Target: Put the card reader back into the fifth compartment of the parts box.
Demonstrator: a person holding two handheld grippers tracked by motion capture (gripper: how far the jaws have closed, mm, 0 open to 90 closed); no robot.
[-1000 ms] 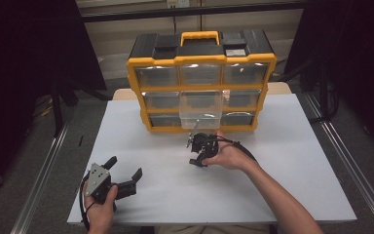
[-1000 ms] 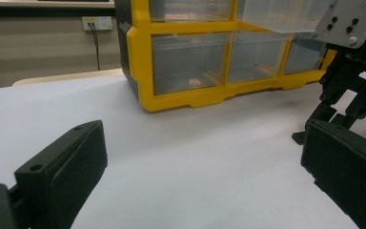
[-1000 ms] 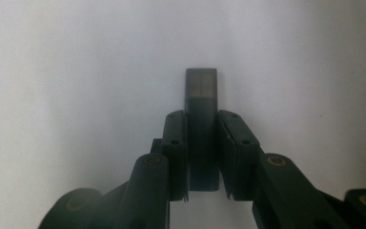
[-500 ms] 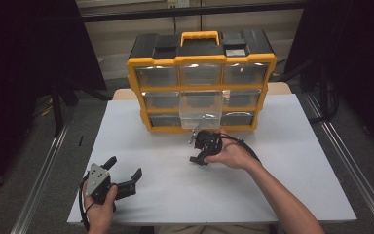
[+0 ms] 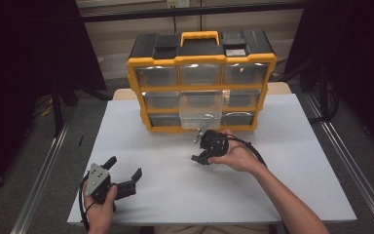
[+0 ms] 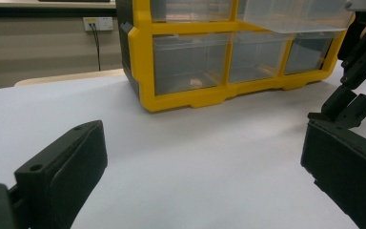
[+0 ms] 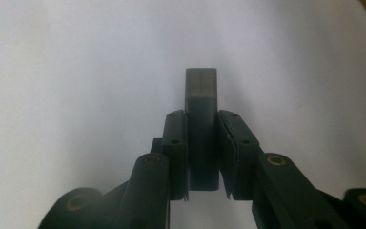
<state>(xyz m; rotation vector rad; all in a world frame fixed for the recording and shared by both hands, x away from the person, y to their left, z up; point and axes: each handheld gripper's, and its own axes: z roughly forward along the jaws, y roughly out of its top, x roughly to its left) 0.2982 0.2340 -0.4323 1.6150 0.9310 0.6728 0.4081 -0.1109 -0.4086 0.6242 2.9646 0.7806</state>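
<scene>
Two grippers are working over the white table [image 5: 292, 146]. Right gripper [image 7: 201, 157] is clamping a small dark block [image 7: 201, 95] between its jaws, near the table's middle, just before the yellow drawer cabinet [image 5: 202, 58] whose clear drawer [image 5: 202, 105] is standing pulled out. Left gripper [image 5: 124, 173] is resting spread apart, gripping nothing, near the front left corner.

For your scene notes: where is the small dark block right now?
The small dark block is clamped between the right gripper jaws, above the white table, just before the yellow organizer.
</scene>
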